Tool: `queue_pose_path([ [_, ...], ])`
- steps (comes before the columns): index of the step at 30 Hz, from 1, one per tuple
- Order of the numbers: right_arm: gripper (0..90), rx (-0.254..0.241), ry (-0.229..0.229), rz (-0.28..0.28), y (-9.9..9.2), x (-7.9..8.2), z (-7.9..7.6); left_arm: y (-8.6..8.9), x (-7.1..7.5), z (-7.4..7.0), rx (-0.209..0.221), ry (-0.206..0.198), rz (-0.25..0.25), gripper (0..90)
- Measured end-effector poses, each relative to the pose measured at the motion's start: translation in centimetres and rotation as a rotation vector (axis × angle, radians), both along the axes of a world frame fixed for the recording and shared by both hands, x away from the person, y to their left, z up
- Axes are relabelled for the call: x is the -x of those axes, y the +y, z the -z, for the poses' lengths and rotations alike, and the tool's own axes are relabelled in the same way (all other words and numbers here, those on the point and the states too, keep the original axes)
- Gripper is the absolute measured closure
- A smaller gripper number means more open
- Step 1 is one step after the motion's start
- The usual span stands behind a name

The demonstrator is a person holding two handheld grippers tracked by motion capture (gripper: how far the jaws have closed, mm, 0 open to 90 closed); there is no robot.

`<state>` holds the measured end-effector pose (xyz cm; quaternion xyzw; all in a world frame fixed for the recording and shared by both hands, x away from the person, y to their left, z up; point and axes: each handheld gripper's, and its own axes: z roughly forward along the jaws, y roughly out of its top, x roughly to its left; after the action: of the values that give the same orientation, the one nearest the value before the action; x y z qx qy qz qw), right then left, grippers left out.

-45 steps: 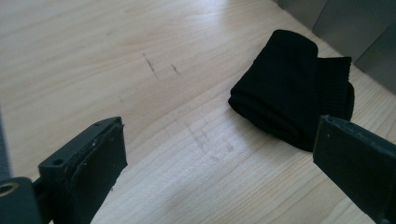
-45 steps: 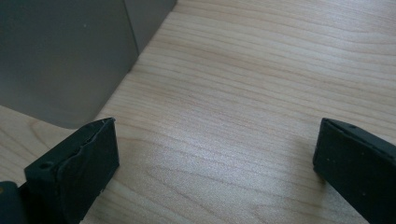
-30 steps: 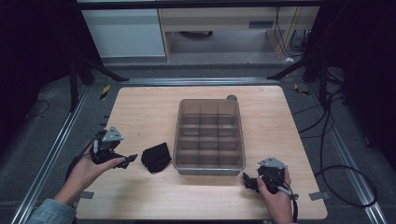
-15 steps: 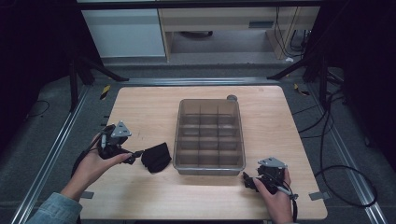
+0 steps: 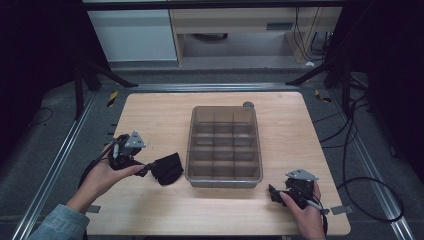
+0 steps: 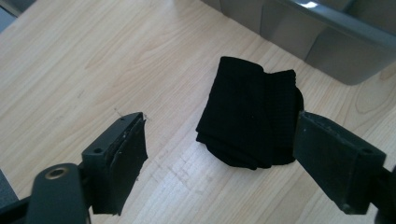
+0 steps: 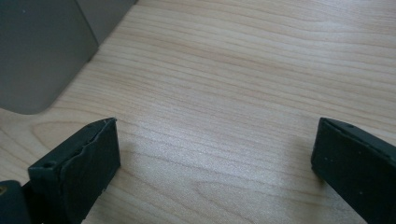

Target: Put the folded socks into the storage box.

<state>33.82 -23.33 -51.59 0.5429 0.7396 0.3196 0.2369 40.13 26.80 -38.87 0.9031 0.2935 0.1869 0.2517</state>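
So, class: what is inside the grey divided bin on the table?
The grey bin holds a grid of dividers, and the compartments in the high view look empty. The floor just behind its near wall is hidden. The folded black cloth lies outside it, on the table.

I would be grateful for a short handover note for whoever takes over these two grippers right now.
Left gripper: jaws have just been closing, not yet pressing; the folded black cloth bundle lies on the light wooden table between them, closer to one jaw.
Right gripper: open, nothing between its jaws, low over the table near the front right corner of the translucent grey divided plastic bin.
Done: left gripper lined up on the bundle.
Left: grip and lift it; probably into the bin, whose compartments look empty.
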Motion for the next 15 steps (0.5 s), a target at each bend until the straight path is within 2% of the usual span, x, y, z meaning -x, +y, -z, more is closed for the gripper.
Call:
queue_pose_path([
  [1,2.2,-0.006,0.004,0.005,0.0,0.1,0.0,-0.1,0.0,0.0,-0.017,0.006,0.005,17.2],
  [7,2.3,-0.009,0.004,0.009,0.0,0.1,0.0,-0.9,-0.2,0.5,-0.046,0.047,0.03,18.4],
  [13,2.3,-0.009,0.004,0.009,0.0,0.1,0.0,-1.7,-0.4,1.2,-0.075,0.068,0.037,18.2],
  [15,2.3,-0.01,0.004,0.01,0.0,0.1,0.0,-2.4,-0.4,1.6,-0.085,0.078,0.055,19.1],
])
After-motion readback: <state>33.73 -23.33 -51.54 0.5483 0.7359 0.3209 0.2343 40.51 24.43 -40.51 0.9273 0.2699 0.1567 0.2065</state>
